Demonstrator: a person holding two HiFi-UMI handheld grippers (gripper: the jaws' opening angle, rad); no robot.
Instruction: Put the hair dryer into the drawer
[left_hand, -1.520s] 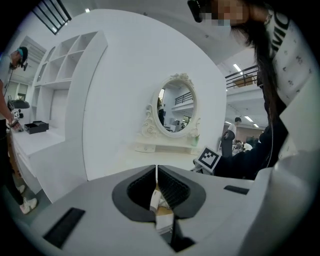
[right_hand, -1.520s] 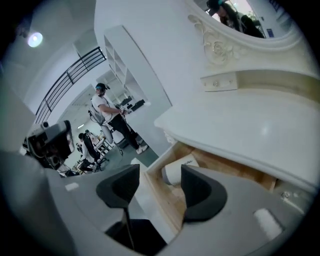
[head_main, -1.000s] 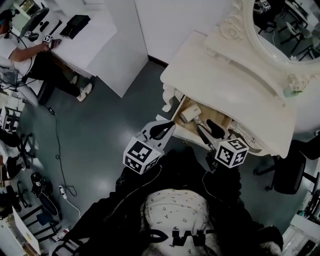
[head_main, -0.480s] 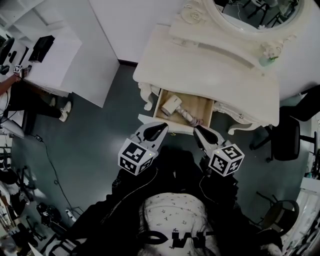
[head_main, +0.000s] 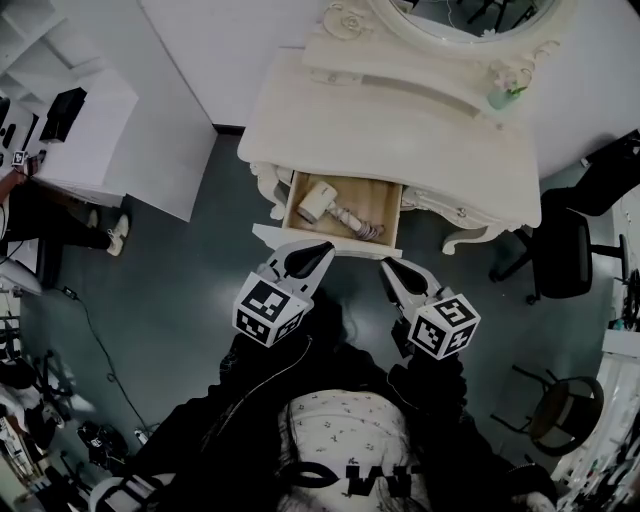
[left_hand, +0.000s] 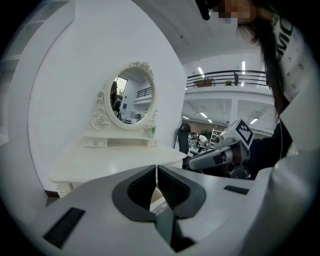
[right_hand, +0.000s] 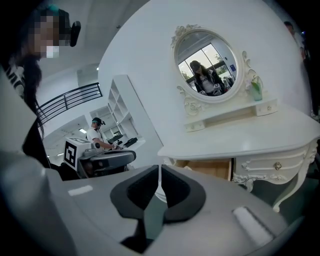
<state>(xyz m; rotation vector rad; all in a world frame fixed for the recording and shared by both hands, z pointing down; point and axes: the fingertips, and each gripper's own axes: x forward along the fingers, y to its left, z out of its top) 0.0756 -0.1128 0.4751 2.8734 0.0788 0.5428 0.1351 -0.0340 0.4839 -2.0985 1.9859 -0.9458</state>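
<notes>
Now the hair dryer (head_main: 318, 203) is lying in the open drawer (head_main: 305, 239), cord (head_main: 360, 222) seemingly inside; left claw (head_main: 326, 246) closed, right claw (head_main: 386, 263) just closing, both empty; next, pushing it shut.

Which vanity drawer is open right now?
The left drawer, pulled out with the hair dryer lying inside. The right drawer sits shut in the vanity front.

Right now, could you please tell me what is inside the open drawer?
The hair dryer lies inside the drawer, its bundled cord beside it on the wooden bottom. The drawer's rear part is covered by the dressing table top, so anything there cannot be seen.
</notes>
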